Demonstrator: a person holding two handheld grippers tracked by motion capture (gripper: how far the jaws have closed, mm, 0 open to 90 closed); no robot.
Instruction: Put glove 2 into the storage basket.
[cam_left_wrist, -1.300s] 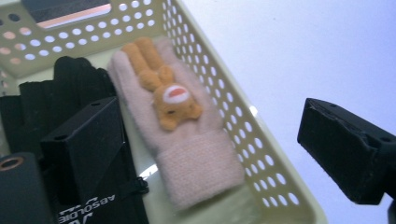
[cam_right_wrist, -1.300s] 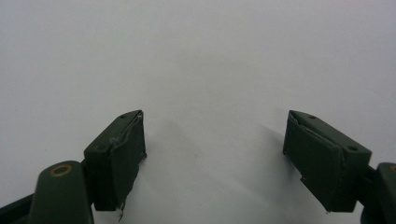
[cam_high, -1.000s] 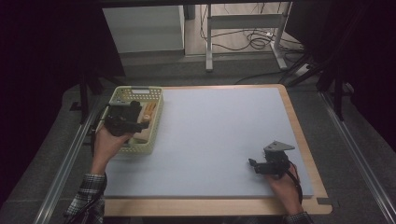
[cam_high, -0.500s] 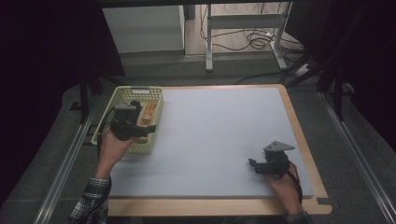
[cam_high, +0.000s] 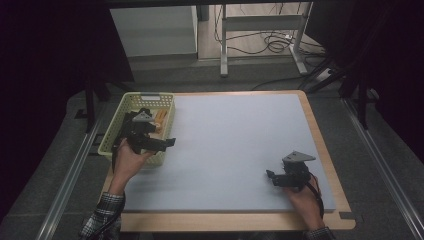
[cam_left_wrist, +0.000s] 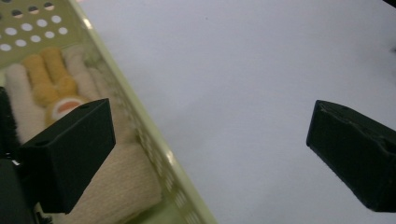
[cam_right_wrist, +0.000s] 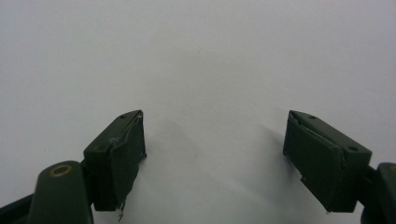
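While its jaws stand wide with nothing between them, having just been opening, the left gripper hangs over the basket's near right rim, one jaw above the plush toy lying inside on cream cloth. A careless swing could catch that rim and drag the basket across the desk. Since the earlier frame this hand has shifted rightward; the right gripper, also released, rests unmoved.
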